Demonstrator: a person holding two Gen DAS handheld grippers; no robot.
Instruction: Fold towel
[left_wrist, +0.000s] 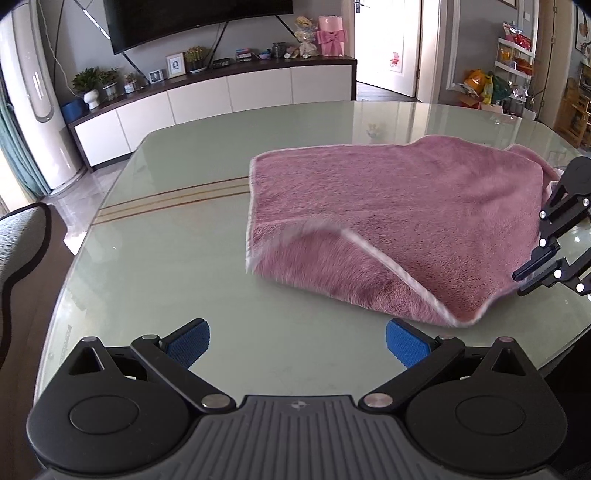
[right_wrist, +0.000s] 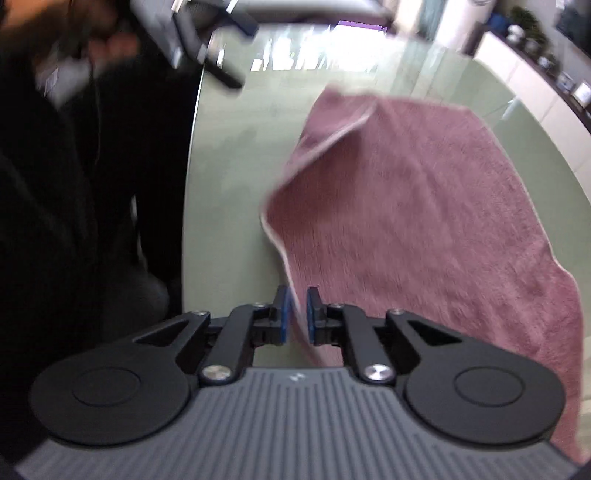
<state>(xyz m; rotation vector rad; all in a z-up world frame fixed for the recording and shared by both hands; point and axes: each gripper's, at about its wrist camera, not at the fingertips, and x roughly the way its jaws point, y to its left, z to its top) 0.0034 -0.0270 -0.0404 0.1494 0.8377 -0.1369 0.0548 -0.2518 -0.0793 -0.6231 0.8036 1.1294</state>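
A pink towel (left_wrist: 388, 206) lies folded over on the glass-topped desk (left_wrist: 184, 258), its white-trimmed near corner (left_wrist: 369, 243) turned back across the lower layer. The left hand-held gripper (left_wrist: 297, 345) hovers over bare glass short of the towel, its blue pads (left_wrist: 406, 347) spread wide with nothing between them. The right hand-held gripper (right_wrist: 296, 314) sits at the towel's right edge, its pads a narrow gap apart; towel edge lies in that gap, though blur hides whether the pads press it. Open desk surface stretches left of the towel to the rounded rim, beside a chair (left_wrist: 26, 236).
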